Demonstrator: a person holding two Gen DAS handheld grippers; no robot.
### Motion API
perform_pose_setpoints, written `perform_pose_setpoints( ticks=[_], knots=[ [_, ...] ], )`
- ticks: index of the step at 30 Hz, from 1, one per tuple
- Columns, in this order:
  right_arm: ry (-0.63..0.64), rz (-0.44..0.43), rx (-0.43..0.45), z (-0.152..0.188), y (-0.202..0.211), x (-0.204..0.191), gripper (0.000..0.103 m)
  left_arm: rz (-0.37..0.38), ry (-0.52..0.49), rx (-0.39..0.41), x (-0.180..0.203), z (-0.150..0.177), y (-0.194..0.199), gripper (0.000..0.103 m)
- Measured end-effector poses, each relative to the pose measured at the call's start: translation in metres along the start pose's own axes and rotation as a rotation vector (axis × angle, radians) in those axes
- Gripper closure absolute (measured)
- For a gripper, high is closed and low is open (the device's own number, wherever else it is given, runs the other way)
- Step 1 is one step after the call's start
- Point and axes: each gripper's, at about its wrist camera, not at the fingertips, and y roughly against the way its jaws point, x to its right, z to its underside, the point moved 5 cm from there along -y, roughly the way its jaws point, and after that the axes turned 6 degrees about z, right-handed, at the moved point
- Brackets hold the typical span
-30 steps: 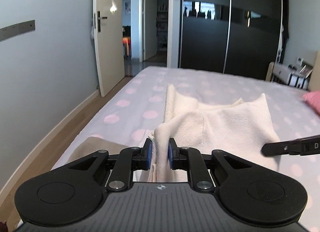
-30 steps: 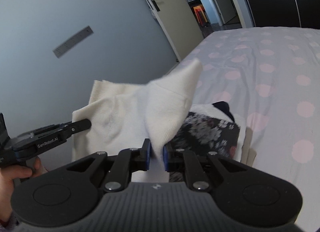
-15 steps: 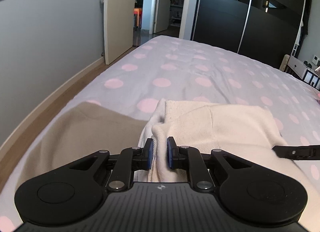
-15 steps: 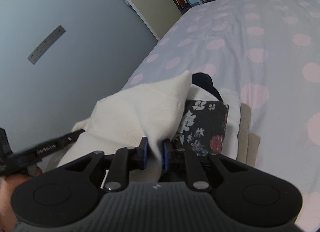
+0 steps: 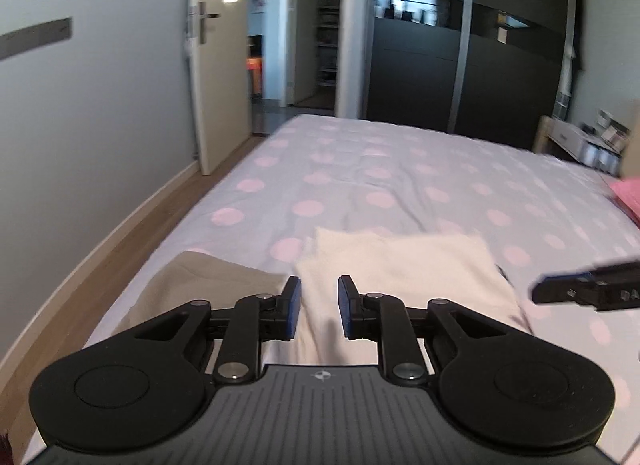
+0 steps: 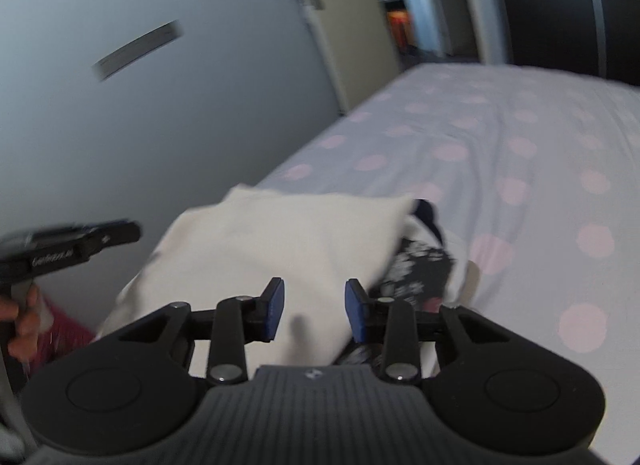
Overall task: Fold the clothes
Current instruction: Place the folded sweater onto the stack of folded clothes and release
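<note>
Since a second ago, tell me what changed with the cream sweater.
Both tools let go: the left tool and right tool are opening, pads off the cream sweater, which dropped from lifted to folded flat on the floral garment. The beige garment stayed put.

cream knit garment (image 5: 404,269) | folded into a flat rectangle, soft, slightly rumpled | lies near the bed's (image 5: 400,169) edge | overlaps a dark floral garment (image 6: 416,265) beneath it | tan garment (image 5: 208,285) flat just beside it | pink garment (image 5: 628,197) well apart
</note>
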Motion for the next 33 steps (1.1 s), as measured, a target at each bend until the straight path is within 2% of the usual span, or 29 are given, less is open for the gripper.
perform_pose_setpoints(
  ticks=[4, 5, 9, 14, 18, 24, 28, 30, 31, 33],
  knots=[
    [0.114, -0.036, -0.045, 0.024, -0.003, -0.035, 0.065, 0.003, -0.045, -0.068, 0.012, 0.023, 0.003, 0.088],
    [0.140, -0.019, -0.053, 0.029, -0.008, -0.040, 0.064, 0.004, -0.043, -0.087, 0.012, 0.029, 0.000, 0.093],
    [0.201, 0.035, -0.073, 0.047, -0.027, -0.046, 0.063, -0.010, -0.023, -0.109, 0.008, 0.044, -0.016, 0.094],
    [0.209, 0.067, -0.078, 0.047, -0.032, -0.051, 0.063, -0.042, 0.008, -0.134, 0.004, 0.050, -0.029, 0.094],
    [0.152, 0.066, -0.081, 0.041, -0.017, -0.049, 0.062, -0.063, 0.025, -0.127, 0.009, 0.046, -0.019, 0.094],
    [0.145, 0.063, -0.058, 0.038, 0.047, -0.050, 0.049, -0.046, -0.002, -0.049, 0.034, 0.036, 0.032, 0.091],
    [0.123, 0.047, -0.023, 0.035, 0.114, -0.048, 0.041, -0.015, -0.040, 0.010, 0.070, 0.025, 0.084, 0.079],
    [0.117, 0.047, -0.015, 0.039, 0.153, -0.047, 0.036, -0.001, -0.070, 0.038, 0.095, 0.023, 0.112, 0.069],
    [0.115, 0.052, -0.013, 0.043, 0.173, -0.047, 0.035, 0.012, -0.083, 0.051, 0.109, 0.023, 0.126, 0.060],
    [0.114, 0.055, 0.002, 0.051, 0.215, -0.046, 0.032, 0.040, -0.111, 0.077, 0.137, 0.024, 0.154, 0.057]
  ],
)
